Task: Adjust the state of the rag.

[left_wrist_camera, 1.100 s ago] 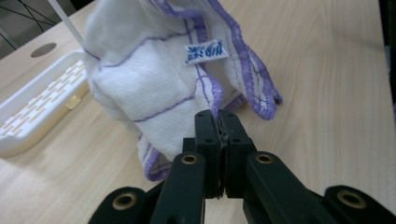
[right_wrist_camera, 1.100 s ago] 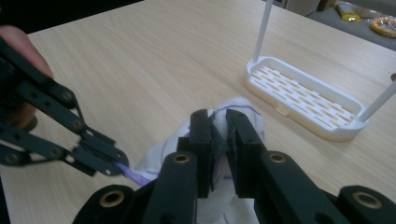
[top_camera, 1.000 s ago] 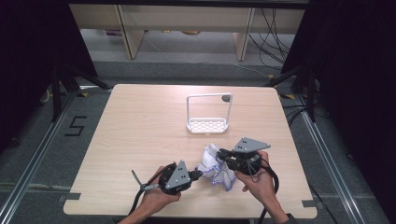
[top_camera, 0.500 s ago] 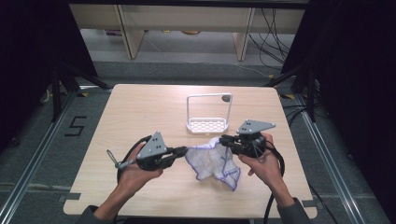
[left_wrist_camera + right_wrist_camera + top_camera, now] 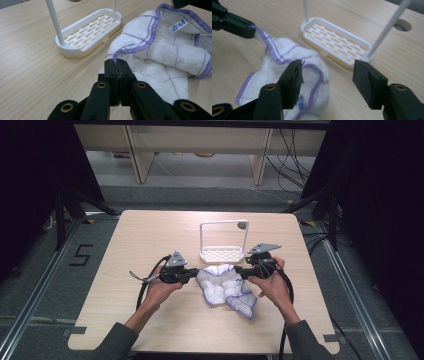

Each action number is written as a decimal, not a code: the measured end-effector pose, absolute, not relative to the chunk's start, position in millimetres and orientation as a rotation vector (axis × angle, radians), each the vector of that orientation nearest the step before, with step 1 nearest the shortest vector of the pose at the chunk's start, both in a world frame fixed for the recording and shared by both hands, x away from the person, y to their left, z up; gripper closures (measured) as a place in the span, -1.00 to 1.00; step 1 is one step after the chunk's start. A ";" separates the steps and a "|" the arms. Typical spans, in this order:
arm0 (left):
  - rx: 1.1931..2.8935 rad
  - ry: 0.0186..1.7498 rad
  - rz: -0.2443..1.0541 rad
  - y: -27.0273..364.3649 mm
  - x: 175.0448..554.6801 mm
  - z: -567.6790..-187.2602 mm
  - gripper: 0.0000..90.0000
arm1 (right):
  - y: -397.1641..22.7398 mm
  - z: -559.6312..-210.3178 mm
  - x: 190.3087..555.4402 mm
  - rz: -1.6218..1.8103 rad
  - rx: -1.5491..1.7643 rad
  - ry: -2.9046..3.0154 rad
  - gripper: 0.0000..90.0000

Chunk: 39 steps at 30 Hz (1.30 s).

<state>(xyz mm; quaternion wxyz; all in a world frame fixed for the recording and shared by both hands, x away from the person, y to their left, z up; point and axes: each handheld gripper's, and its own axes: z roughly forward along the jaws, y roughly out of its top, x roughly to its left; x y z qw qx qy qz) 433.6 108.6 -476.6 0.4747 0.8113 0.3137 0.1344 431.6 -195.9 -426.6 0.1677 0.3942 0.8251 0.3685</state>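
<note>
One corner of the white cloth [image 5: 225,287] with purple stitching is pinched between the closed jaws of the left gripper [image 5: 117,68], at the purple hem, and that much of the work can be judged as done. The jaws of the right gripper [image 5: 327,73] have just been opening and stand apart, with the cloth's rumpled edge lying by one jaw but not clamped. The cloth itself is seen bunched on the table [image 5: 150,240] between the two grippers, just in front of the white rack [image 5: 223,252]. A second hold, a full spreading and any hanging on the rack appear to be left undone
</note>
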 end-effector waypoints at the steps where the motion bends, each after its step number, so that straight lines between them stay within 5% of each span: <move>1: 1.988 0.758 0.331 109.4 433.7 -475.8 0.95 | -198.8 -423.0 424.4 1.052 1.127 2.340 -0.15; 11: 1.977 0.746 0.337 110.5 430.6 -470.9 0.94 | -204.8 -436.6 371.5 0.996 1.135 2.446 -0.30; 14: 1.984 0.748 0.337 110.9 429.2 -469.9 0.94 | -207.9 -458.1 383.0 0.954 1.116 2.464 0.48; 17: 1.995 0.727 0.330 114.1 426.6 -466.3 0.95 | -216.1 -455.9 383.6 0.977 1.042 2.451 0.90; 31: 1.894 0.600 0.274 163.1 355.5 -406.0 0.95 | -259.3 -358.9 348.3 1.251 0.923 2.362 0.93; 35: 1.923 0.566 0.273 160.3 346.9 -399.7 0.95 | -258.9 -357.5 350.4 1.229 0.898 2.377 0.93; 39: 1.935 0.659 0.280 153.9 379.3 -418.7 0.95 | -256.3 -383.1 380.4 1.123 1.008 2.387 0.92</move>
